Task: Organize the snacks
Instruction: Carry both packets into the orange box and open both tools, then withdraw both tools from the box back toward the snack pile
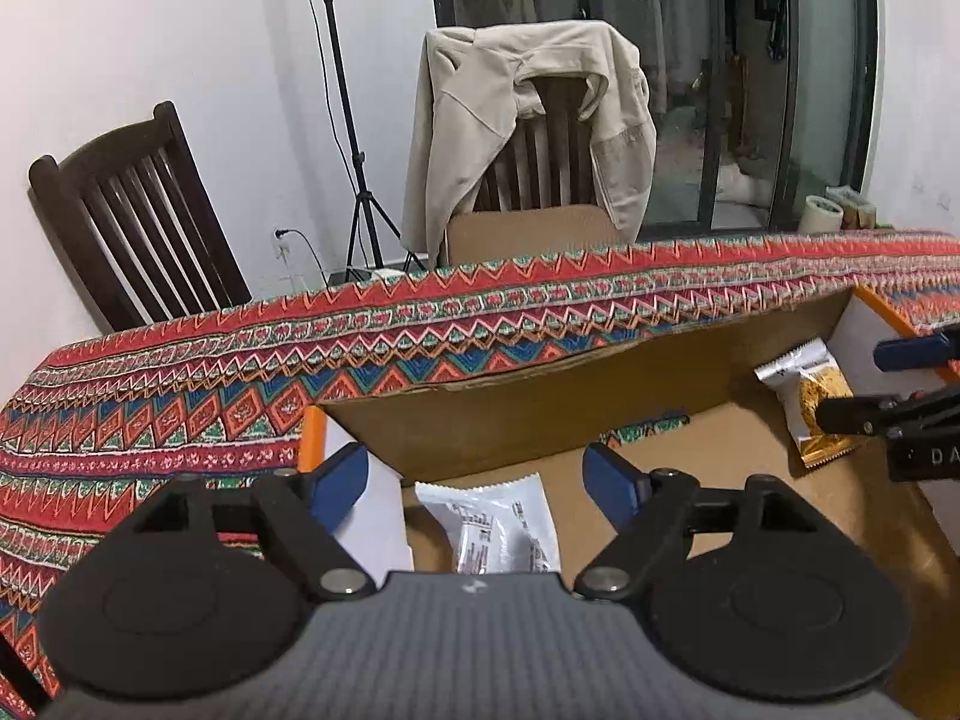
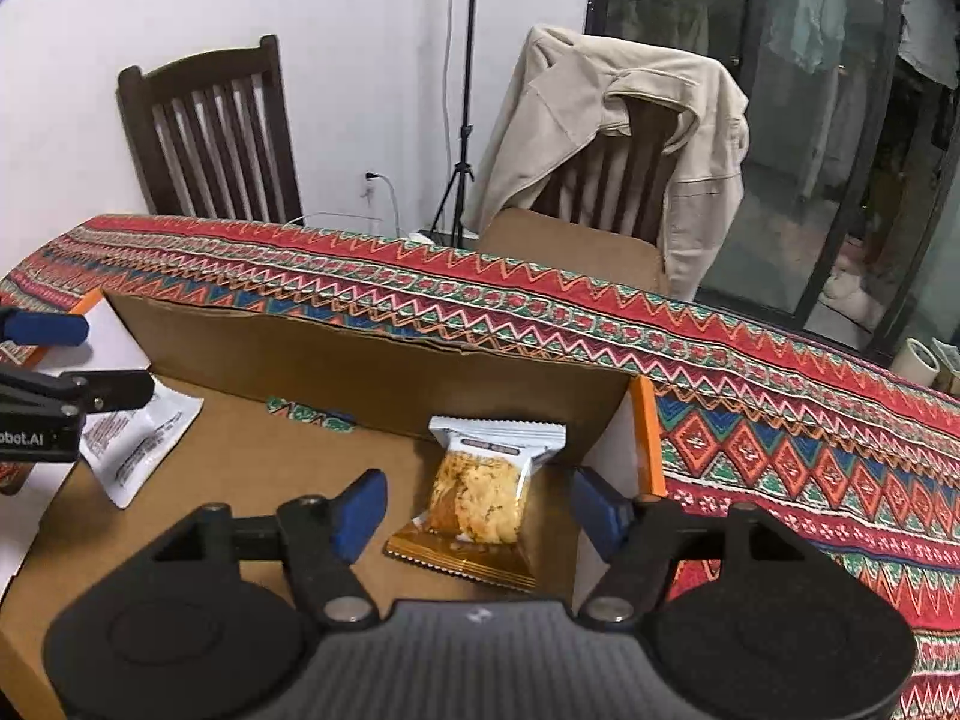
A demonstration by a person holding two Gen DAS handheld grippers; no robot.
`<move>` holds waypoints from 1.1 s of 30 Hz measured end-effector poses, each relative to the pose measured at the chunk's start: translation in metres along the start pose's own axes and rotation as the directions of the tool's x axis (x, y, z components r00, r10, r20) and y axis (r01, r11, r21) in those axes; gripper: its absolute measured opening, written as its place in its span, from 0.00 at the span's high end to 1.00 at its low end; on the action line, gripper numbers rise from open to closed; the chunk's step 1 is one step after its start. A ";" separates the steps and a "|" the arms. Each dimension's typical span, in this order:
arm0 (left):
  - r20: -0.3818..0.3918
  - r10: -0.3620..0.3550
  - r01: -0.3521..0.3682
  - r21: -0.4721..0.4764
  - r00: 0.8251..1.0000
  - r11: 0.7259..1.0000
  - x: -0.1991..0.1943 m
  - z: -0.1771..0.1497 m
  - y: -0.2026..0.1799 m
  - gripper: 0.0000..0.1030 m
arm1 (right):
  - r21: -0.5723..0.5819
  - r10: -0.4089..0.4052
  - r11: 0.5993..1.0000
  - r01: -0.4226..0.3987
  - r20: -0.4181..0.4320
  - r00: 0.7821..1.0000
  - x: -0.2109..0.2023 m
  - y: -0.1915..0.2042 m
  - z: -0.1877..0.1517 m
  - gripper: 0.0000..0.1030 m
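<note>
A shallow cardboard box with orange end flaps lies on the patterned tablecloth. A white snack packet rests printed side up on the box floor at its left end. My left gripper hangs open above it, blue pads well apart and touching nothing. At the right end lies a packet with a white top and a golden biscuit picture. My right gripper is open over it, pads clear of both sides.
The tablecloth covers the table around the box. Beyond the far edge stand a dark wooden chair, a chair draped with a beige jacket and a light stand. A tape roll sits at the far right.
</note>
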State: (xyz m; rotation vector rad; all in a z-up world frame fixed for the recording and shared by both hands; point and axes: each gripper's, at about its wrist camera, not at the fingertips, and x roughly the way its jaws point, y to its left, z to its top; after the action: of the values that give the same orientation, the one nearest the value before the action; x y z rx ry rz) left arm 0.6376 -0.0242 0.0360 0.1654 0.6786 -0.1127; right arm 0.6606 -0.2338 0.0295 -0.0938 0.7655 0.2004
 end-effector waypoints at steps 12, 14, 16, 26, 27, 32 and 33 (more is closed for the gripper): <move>0.095 -0.027 0.037 -0.102 0.995 0.994 -0.121 -0.007 0.028 0.21 | 0.041 -0.003 0.999 -0.004 0.169 0.986 -0.109 0.006 -0.002 0.16; 0.125 -0.038 0.052 -0.114 0.992 0.992 -0.157 -0.014 0.026 0.20 | 0.038 -0.009 0.999 0.002 0.196 0.981 -0.140 0.006 -0.008 0.15; 0.169 -0.046 0.065 -0.106 0.985 0.992 -0.195 -0.027 0.022 0.19 | 0.032 -0.008 0.999 0.001 0.224 0.974 -0.175 0.007 -0.021 0.09; 0.352 -0.038 0.102 -0.166 0.935 0.981 -0.337 -0.152 -0.002 0.07 | 0.059 0.036 0.996 -0.060 0.342 0.939 -0.314 0.019 -0.146 0.00; 0.362 -0.021 0.086 -0.164 0.932 0.983 -0.348 -0.168 -0.005 0.07 | 0.057 0.044 0.996 -0.068 0.353 0.935 -0.322 0.022 -0.161 0.00; 0.353 0.029 0.059 -0.236 0.935 0.970 -0.376 -0.243 -0.022 0.04 | 0.036 0.061 0.996 -0.082 0.400 0.914 -0.357 0.042 -0.246 0.00; 0.343 0.020 0.070 -0.247 0.939 0.967 -0.379 -0.255 -0.025 0.04 | 0.034 0.055 0.997 -0.075 0.402 0.914 -0.360 0.046 -0.262 0.00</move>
State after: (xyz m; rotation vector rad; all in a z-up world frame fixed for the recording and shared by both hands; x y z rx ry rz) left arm 0.1844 0.0178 0.0774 -0.1115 0.3408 -0.0749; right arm 0.2203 -0.2821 0.0915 0.0207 0.3620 0.2545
